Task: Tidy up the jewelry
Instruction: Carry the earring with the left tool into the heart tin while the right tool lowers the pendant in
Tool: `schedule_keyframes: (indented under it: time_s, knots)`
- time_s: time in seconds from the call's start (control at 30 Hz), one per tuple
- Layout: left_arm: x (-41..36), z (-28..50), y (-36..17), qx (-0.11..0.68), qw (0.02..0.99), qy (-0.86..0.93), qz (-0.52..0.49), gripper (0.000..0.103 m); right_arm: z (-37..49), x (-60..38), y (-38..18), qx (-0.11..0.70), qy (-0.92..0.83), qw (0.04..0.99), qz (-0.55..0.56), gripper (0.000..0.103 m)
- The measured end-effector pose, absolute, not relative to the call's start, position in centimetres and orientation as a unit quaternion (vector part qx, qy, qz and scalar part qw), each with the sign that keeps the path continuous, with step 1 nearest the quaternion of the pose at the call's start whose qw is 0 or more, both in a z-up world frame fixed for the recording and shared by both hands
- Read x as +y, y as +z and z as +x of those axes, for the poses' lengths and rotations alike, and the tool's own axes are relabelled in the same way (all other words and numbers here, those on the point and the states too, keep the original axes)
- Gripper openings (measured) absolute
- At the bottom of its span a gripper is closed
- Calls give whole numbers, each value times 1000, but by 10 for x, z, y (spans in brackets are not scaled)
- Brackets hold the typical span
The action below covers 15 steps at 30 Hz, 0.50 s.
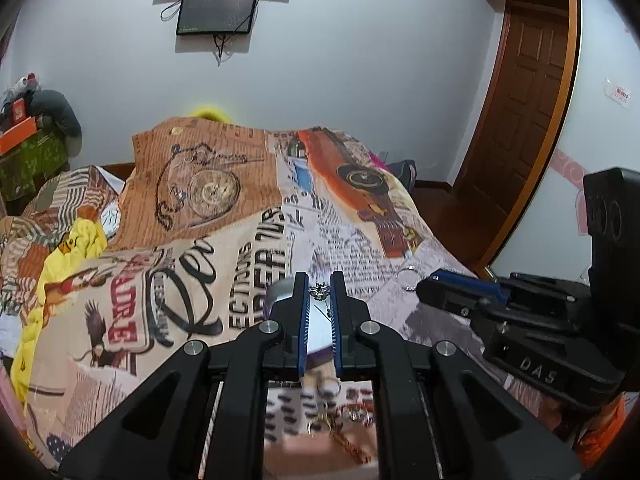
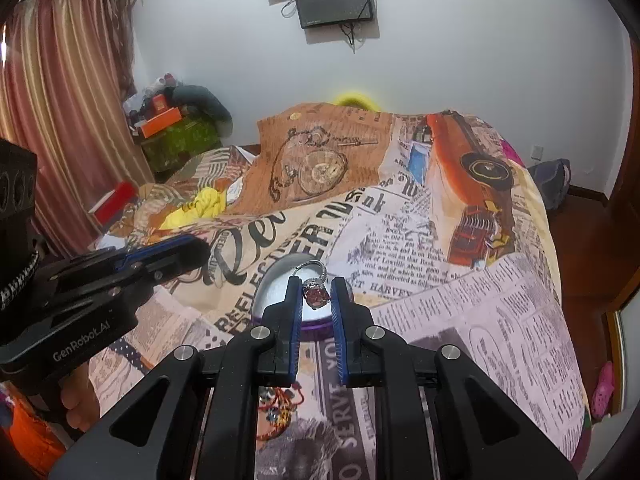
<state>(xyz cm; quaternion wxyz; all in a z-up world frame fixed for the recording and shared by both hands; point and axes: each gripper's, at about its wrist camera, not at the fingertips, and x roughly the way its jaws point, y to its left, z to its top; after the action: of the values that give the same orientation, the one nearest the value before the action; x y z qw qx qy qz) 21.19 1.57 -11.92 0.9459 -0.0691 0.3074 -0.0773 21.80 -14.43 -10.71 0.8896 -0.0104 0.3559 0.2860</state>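
- Bed (image 2: pixel 460 320) as work surface, covered by a newspaper-print quilt (image 1: pixel 224 248) with a pocket-watch panel and an orange vintage car.
- Right gripper (image 2: pixel 316 300): fingers narrow, clamped on a silver ring with a red stone (image 2: pixel 316 294); stone sits between the blue pads (image 2: pixel 295 320), band arcs up past the fingertips.
- The ring is held directly above a small round container with a white inside and purple rim (image 2: pixel 312 326), which rests on the quilt.
- Left gripper (image 1: pixel 319 300): fingers narrow, pinching a small dark metal charm (image 1: pixel 320 290) at the tips; a thin chain or pin hangs down from it between the pads. Exact type of piece too small to tell.
- Same container shows under the left fingers in the left wrist view, mostly hidden.
- Loose rings (image 1: pixel 328 390) and a gold chain (image 1: pixel 352 446) lie on the quilt below the left gripper, blurred.
- Red beaded bracelet (image 2: pixel 278 408) lies on the quilt under the right gripper.
- A hoop earring or ring (image 1: pixel 409 276) lies on the quilt near the right gripper's tip in the left wrist view.
- Both grippers sit side by side, close together, tips near the container.
- Background: wall-mounted monitor (image 2: pixel 334 0), striped curtain (image 2: pixel 68 112), wooden door (image 1: pixel 524 92).
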Motion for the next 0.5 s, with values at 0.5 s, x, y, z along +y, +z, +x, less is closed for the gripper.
schedule_keyframes:
  time_s: [0.5]
  knots:
    - [25,258,-144,340,933,-80,-83,9,255,-130,-141,389,299,871,-17,13]
